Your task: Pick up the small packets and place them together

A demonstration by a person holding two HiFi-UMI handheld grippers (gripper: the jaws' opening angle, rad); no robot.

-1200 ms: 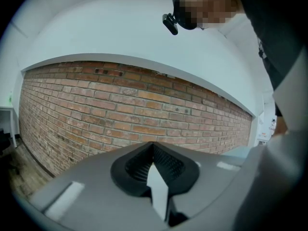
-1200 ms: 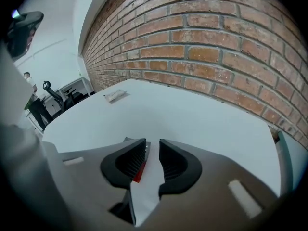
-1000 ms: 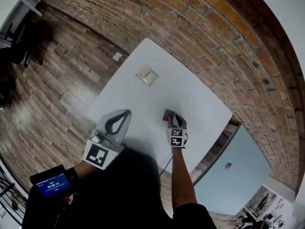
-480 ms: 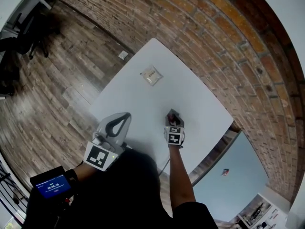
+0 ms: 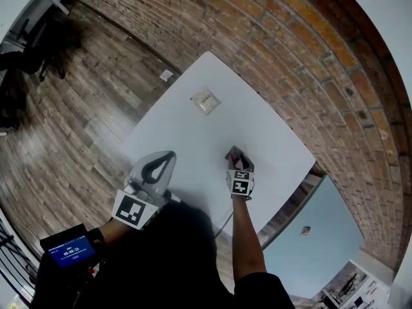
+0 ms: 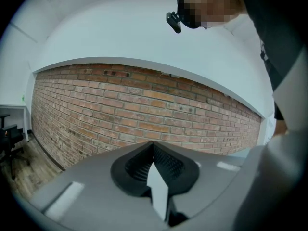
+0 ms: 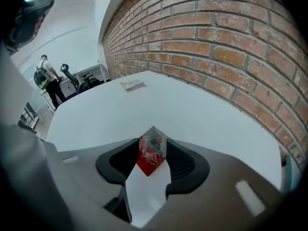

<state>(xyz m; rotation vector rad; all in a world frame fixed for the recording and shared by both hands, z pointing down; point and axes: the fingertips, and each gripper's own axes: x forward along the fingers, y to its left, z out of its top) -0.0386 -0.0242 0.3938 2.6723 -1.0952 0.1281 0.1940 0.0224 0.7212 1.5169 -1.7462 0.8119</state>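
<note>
Where packet (image 7: 151, 155) sits, tabletop (image 7: 192, 114) looks smooth.

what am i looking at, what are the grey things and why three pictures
A person holds two grey claws; there is no robot. One picture comes from a camera on their head, looking down at a white table. The other two come from cameras riding on the claws. On the table lie a pale packet and a red packet. The left claw is shut and empty. The right claw has just been opening its jaws, with the red packet between them, not visibly pinched.
</note>
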